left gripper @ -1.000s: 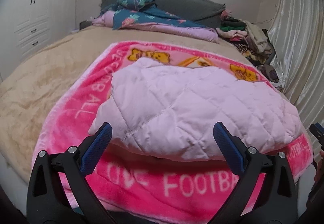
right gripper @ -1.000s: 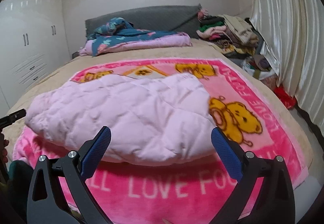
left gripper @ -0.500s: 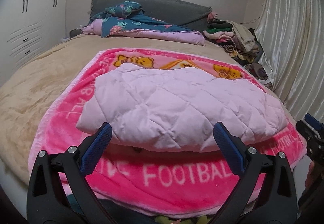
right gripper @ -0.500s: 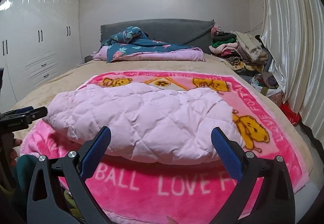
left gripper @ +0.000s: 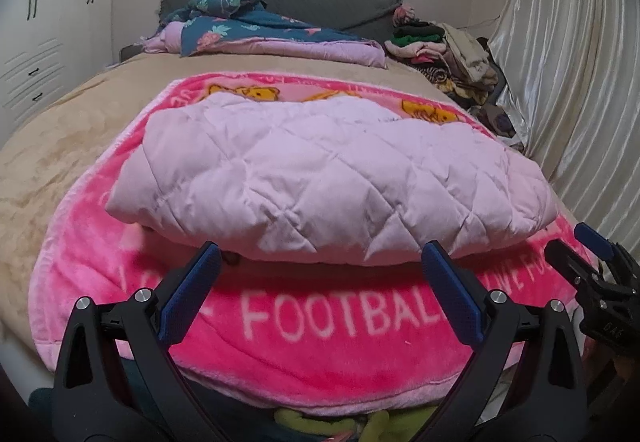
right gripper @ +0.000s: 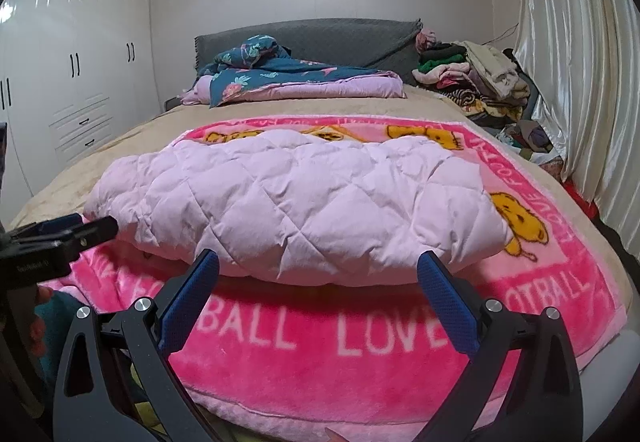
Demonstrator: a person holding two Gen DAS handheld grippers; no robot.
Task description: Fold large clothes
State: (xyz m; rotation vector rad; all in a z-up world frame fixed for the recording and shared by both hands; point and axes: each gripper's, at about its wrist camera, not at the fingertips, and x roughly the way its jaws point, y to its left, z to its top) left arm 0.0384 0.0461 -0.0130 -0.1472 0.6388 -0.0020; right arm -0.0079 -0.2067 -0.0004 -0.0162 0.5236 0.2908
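**Two open grippers facing a folded jacket**

Two grippers sit in front of me, both empty, fingers spread wide. Ahead of the left gripper [left gripper: 320,262], the pale pink quilted jacket [left gripper: 332,178] lies as a thick folded bundle; its near edge runs just beyond both fingertips, spanning the gap between them. The right gripper [right gripper: 318,270] sees the same edge just past its own tips, and the bundle reaches further to the left of its fingers than to the right.

Under the jacket lies a bright pink blanket [right gripper: 384,358] with white lettering, which I judge serves as a flat folding surface on the bed [left gripper: 80,130]. Far beyond the fingers, a clothes pile [right gripper: 476,82] waits near the curtain.

I read the wide fingers as either just freed from a finished fold or ready for the near edge; I cannot tell which.
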